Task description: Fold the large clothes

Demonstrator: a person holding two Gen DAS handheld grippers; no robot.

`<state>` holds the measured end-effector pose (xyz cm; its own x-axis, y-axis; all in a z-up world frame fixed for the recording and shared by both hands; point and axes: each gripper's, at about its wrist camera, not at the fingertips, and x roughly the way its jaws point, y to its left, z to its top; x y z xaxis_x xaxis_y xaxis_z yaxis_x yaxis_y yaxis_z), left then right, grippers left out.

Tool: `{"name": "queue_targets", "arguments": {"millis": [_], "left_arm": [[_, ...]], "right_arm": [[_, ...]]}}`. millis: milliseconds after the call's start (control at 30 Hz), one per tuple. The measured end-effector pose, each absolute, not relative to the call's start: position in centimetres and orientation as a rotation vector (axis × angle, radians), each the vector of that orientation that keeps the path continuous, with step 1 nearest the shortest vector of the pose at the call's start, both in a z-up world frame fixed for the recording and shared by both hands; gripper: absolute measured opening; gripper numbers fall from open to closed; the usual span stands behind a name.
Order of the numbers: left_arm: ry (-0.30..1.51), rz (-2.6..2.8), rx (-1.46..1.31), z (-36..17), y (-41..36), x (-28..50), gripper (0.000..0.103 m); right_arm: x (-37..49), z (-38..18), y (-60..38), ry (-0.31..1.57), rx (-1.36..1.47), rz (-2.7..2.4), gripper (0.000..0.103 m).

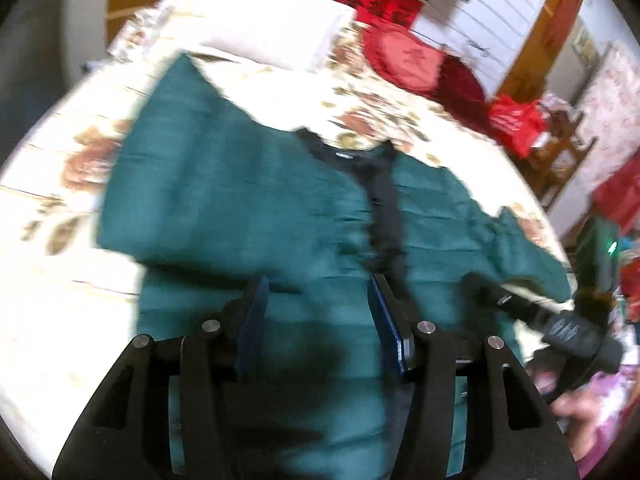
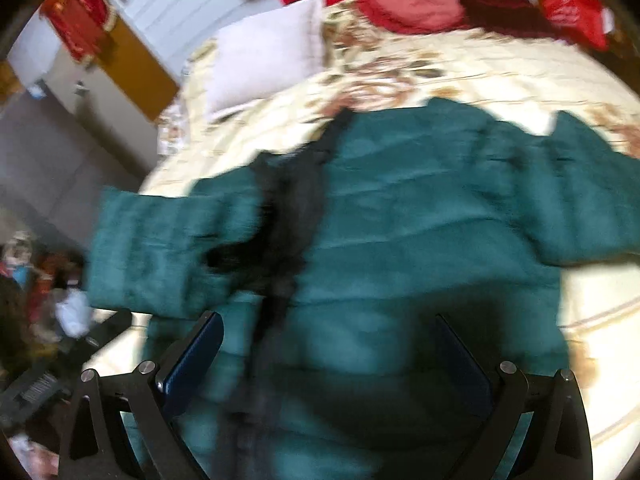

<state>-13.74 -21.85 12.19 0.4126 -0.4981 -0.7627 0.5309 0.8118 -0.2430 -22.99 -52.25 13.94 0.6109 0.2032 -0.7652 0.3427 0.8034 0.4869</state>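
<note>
A large teal padded jacket [image 1: 240,200] with a black front placket [image 1: 384,208] lies spread face up on the floral bedspread [image 1: 60,300]. It also fills the right wrist view [image 2: 420,220], one sleeve [image 2: 160,248] reaching left toward the bed's edge. My left gripper [image 1: 318,300] is open and empty above the jacket's lower body. My right gripper [image 2: 328,332] is open wide and empty above the lower front. The right gripper's body [image 1: 560,320] shows at the right of the left wrist view, over the other sleeve. Both views are motion-blurred.
A white pillow [image 1: 280,32] and a red cushion [image 1: 404,60] lie at the head of the bed. A red bag [image 1: 516,120] and a wooden chair [image 1: 560,160] stand beside the bed. Clutter fills the floor [image 2: 40,280] at the left.
</note>
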Motion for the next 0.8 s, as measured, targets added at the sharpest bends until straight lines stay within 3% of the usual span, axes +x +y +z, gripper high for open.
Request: {"name": "queue_targets", "arguments": {"millis": [200,367,500,600,667,800], "left_arm": [[0.868,-0.497,0.007,12.7,-15.6,-12.6,0.051],[0.865,-0.423,-0.019,11.4,-12.4,-11.5,0.051],[0.895,-0.381,-0.034,9.6,-11.0,-10.7,0.051],[0.927,-0.363,-0.065,8.1,-10.5,-10.0,0.051],[0.949,-0.358,-0.08,7.4,-10.5,-9.6,0.051],[0.983,-0.365,-0.095,6.5,-10.9,-9.4,0.051]], "right_arm": [[-18.7,13.5,-48.7,0.949,0.765,0.063,0.103],[-15.2,12.0,-46.8,0.993,0.805,0.089,0.088],[-13.5,10.6,-46.1,1.02,0.856,0.094,0.085],[-13.1,9.9,-45.9,1.013,0.87,0.09,0.077],[-12.9,9.1,-46.0,1.004,0.894,0.083,0.061],[-13.4,8.7,-47.0,0.958,0.924,0.063,0.043]]}}
